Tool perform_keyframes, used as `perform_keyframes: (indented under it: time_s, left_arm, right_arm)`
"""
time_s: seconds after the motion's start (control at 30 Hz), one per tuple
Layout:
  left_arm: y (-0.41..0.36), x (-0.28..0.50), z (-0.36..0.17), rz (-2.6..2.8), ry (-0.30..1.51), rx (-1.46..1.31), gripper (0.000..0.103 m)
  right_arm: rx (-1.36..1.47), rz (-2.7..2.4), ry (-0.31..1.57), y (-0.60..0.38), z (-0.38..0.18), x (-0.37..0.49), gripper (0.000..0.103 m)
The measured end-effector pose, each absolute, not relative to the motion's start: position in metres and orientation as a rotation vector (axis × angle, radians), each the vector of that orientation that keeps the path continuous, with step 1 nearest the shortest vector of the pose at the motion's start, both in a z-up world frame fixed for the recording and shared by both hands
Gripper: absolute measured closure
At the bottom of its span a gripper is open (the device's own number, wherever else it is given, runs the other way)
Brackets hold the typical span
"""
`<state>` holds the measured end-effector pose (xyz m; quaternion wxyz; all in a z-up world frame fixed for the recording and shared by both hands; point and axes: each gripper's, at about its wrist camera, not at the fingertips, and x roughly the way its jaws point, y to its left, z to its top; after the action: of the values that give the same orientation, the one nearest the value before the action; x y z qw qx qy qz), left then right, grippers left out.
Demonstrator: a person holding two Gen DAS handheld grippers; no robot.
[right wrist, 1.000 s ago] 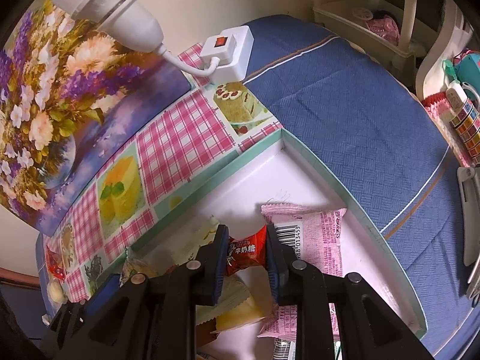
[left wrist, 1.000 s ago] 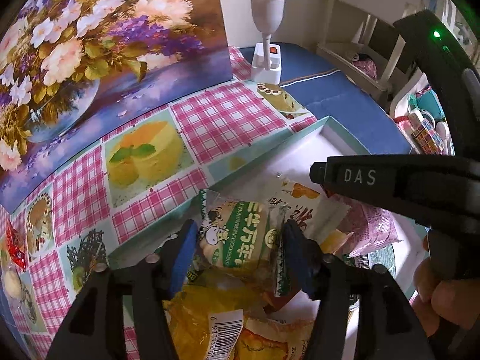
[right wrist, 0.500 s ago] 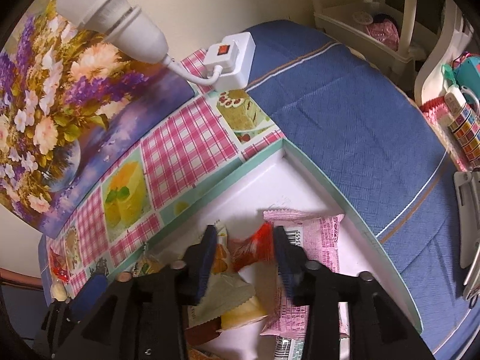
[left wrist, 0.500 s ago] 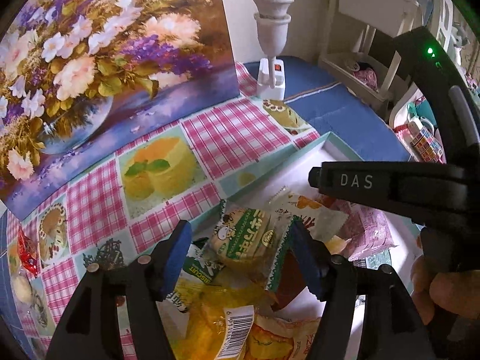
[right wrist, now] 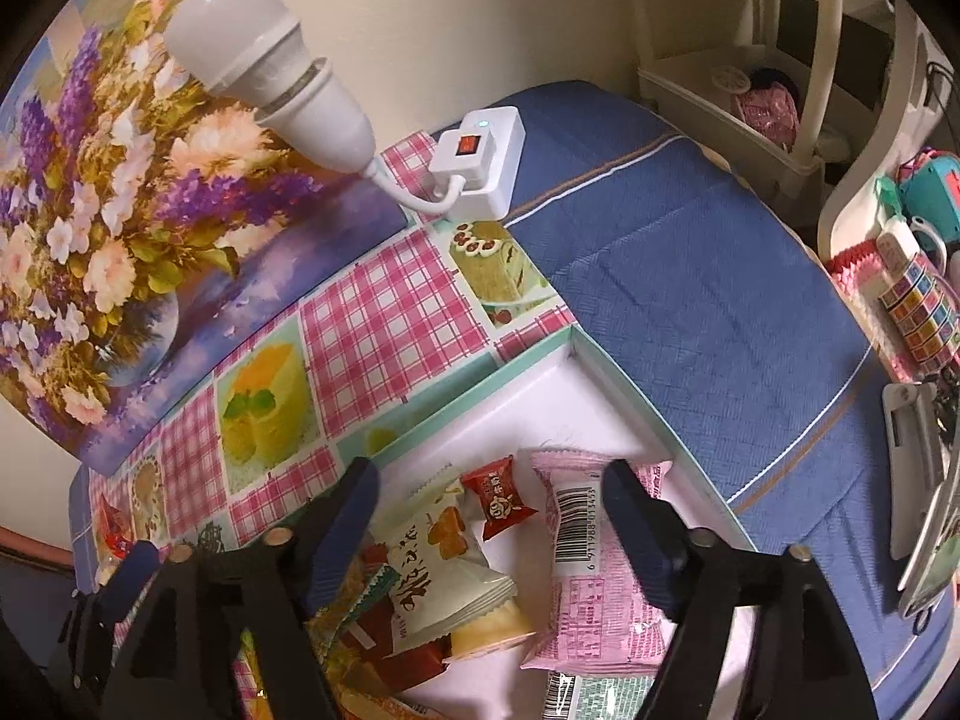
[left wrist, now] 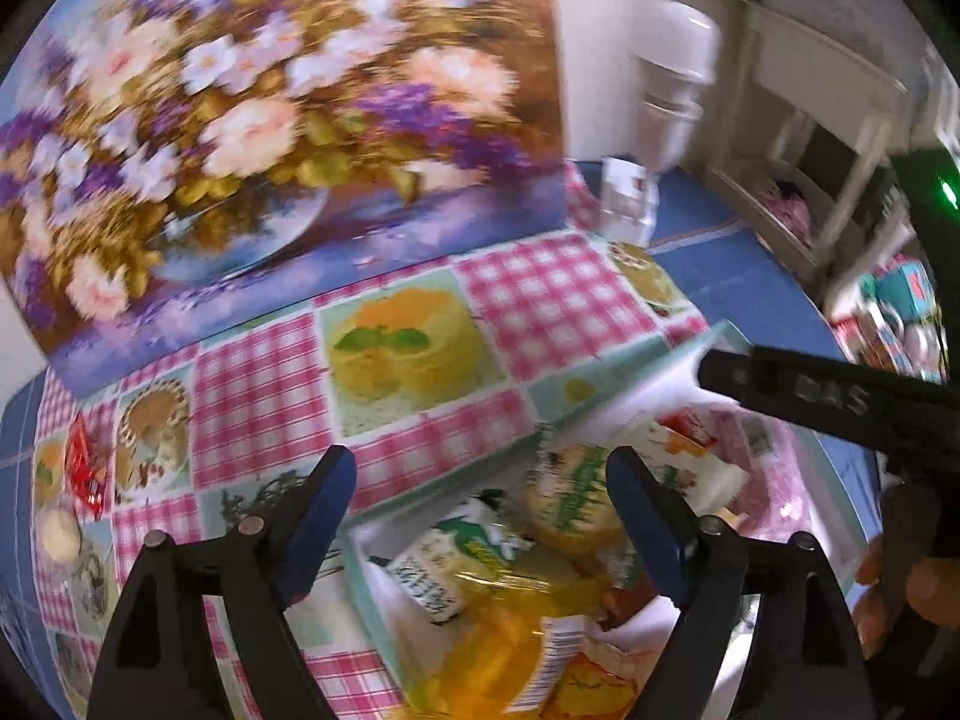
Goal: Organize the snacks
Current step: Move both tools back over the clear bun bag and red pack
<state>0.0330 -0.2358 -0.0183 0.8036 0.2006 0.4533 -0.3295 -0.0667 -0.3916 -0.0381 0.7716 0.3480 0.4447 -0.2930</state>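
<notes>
A teal-rimmed white box [right wrist: 636, 384] holds several snack packets. In the right wrist view a small red candy [right wrist: 495, 498] lies between a white packet with yellow print [right wrist: 438, 564] and a pink barcoded packet [right wrist: 594, 558]. My right gripper [right wrist: 489, 504] is open above them, holding nothing. In the blurred left wrist view my left gripper [left wrist: 480, 486] is open over the box's near rim [left wrist: 612, 366], above a green-and-white packet [left wrist: 576, 492] and a yellow packet [left wrist: 510, 606]. Two loose snacks, a red one [left wrist: 84, 474] and a pale one [left wrist: 57, 531], lie on the cloth at far left.
A flower picture [right wrist: 120, 228] leans on the wall behind the pink checked cloth [right wrist: 390, 312]. A white lamp with a switch base [right wrist: 480, 156] stands at the back. Blue cloth [right wrist: 690, 300] covers the right side. A white shelf [right wrist: 750, 90] and cluttered items stand at right.
My right gripper opened and let go of the red candy, which now lies in the box. My left gripper opened, released the green-and-white packet, and pulled back and left.
</notes>
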Motion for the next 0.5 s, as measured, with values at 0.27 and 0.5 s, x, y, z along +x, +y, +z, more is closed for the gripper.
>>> perform_keyframes:
  time_s: [0.27,0.5]
  left_arm:
    - [-0.196,0.072,-0.012,-0.567,0.988,0.268,0.011]
    - [-0.152,0.103,-0.009,-0.449,1.008,0.16,0.011]
  right_arm:
    - [0.715,-0.628,0.979,-0.385,-0.038,-0.06,0.002]
    - [0.668,-0.627,0.988,-0.376,-0.036,-0.052,0.0]
